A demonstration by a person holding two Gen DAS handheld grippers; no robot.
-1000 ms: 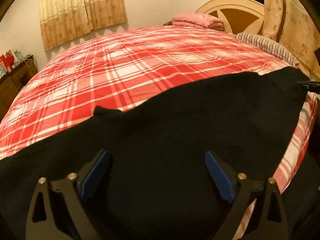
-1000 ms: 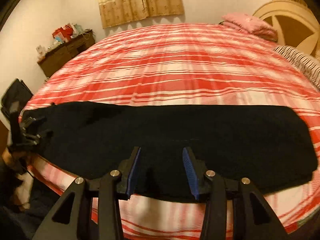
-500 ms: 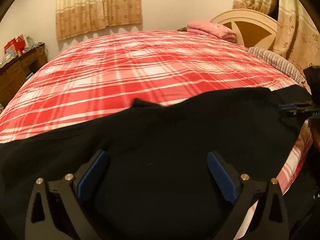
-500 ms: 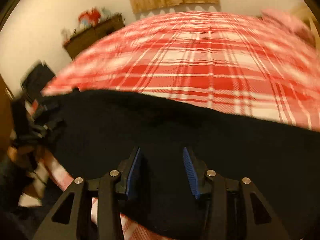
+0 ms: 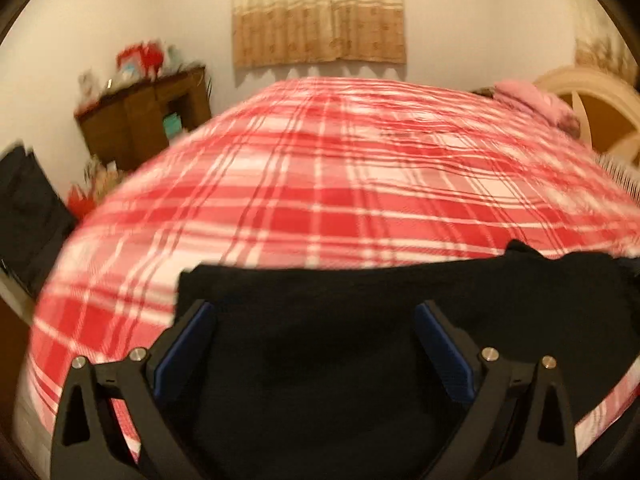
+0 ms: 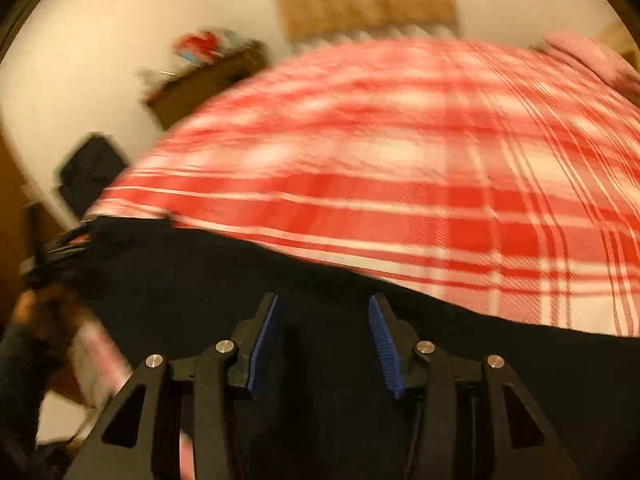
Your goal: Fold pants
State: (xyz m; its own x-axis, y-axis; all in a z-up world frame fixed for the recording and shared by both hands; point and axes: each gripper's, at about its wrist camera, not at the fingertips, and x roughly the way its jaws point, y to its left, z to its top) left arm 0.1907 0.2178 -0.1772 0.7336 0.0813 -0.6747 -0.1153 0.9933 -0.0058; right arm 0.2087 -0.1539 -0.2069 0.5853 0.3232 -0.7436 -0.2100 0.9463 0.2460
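- both views have swung toward the foot end of the bed (image 5: 320, 184): a second ago the headboard filled the corner of the left view, and now the dresser (image 5: 140, 120) and the curtain (image 5: 320, 12) sit up top.
- the black pants (image 5: 360, 340) lie along the near edge of the red plaid bedspread, and their squared end now shows just left of the left claw (image 5: 316, 344).
- that left claw is spread wide over the cloth, pinching nothing.
- the right claw (image 6: 326, 344) has its jaws half apart and just eased wider, hovering over the pants with no cloth visibly caught between the pads.
- to me, both hands are moving to the end for a lengthwise fold.
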